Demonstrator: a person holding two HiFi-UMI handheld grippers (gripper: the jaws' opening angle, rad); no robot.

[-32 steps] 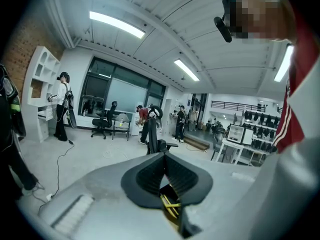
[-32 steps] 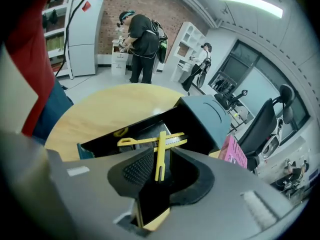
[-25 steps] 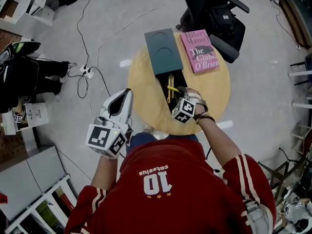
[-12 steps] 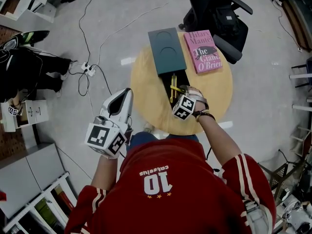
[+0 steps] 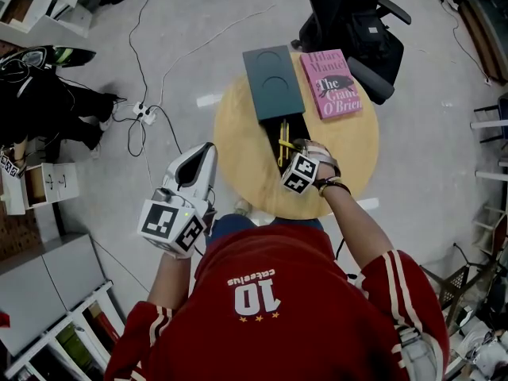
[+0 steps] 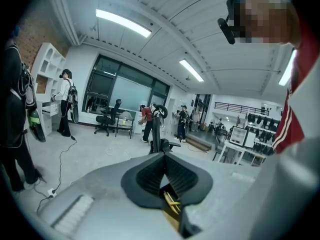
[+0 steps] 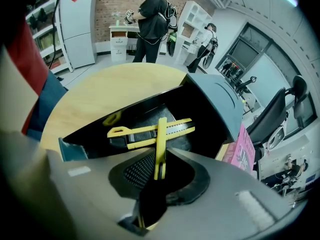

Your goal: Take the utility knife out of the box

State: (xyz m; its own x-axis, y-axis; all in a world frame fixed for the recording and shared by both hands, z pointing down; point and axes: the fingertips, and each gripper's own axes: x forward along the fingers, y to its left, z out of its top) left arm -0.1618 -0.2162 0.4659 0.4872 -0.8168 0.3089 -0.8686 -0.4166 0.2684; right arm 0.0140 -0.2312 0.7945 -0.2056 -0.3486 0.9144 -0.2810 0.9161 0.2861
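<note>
Utility knife clamped in right hand-held gripper, between box walls.

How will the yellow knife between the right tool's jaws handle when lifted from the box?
Probably stiff and light: the knife is a slim, straight bar. Pinched near one end by the right tool, it may swivel in the grip. It lies across a second knife in the box, so it might nudge that one.
</note>
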